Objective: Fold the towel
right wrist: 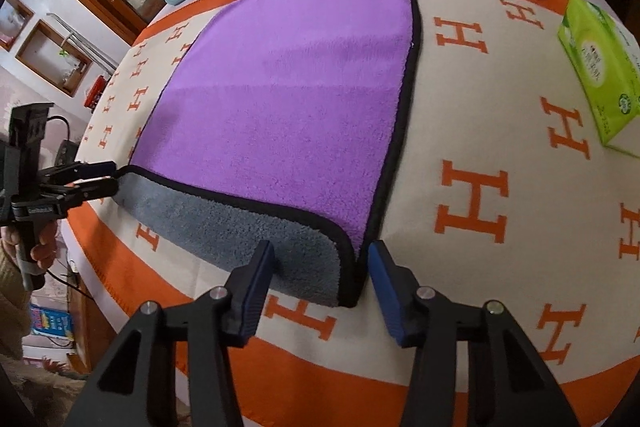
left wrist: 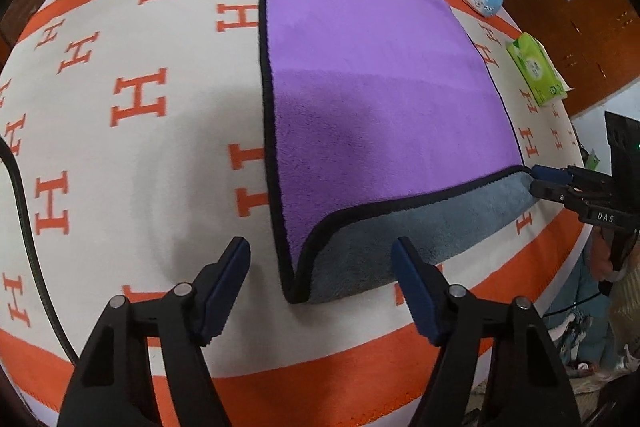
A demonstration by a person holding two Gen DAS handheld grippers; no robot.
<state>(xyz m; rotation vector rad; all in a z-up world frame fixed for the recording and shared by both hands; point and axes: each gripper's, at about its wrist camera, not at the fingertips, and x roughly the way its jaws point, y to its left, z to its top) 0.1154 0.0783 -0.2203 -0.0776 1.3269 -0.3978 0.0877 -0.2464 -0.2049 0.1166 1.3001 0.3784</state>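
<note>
Both the left gripper and the right gripper hang spread at the near corners of the towel, its near edge turned up grey.

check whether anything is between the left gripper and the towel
Nothing visible does. The open left gripper flanks the turned-up near corner of the towel; the tissue pack lies off past its right edge.
</note>
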